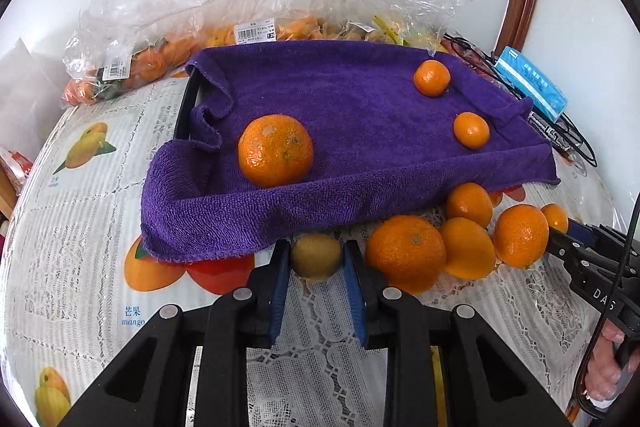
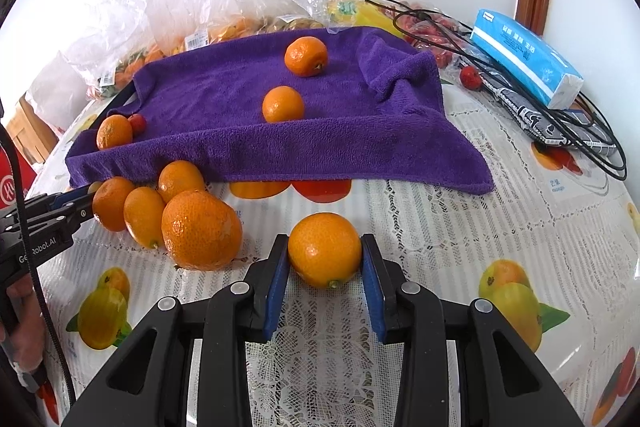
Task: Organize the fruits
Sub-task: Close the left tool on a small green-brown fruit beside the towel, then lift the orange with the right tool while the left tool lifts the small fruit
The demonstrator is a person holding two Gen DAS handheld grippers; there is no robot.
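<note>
Your left gripper (image 1: 316,259) clamps a kiwi (image 1: 316,261), right gripper (image 2: 325,255) an orange (image 2: 324,249) (towel edge (image 2: 280,155) near); bare table (image 2: 460,247) rightward.

Open counter (image 2: 460,247) lies to the right of the right gripper (image 2: 325,259), bare up to the purple towel (image 2: 224,95). On its left, a cluster of oranges (image 2: 200,227) blocks passage, touching the towel's front edge. The towel's centre is free between three oranges. Plastic bags (image 1: 168,7) close off the rear; cables (image 2: 560,123) and a tissue pack (image 2: 528,59) obstruct the right rear.
</note>
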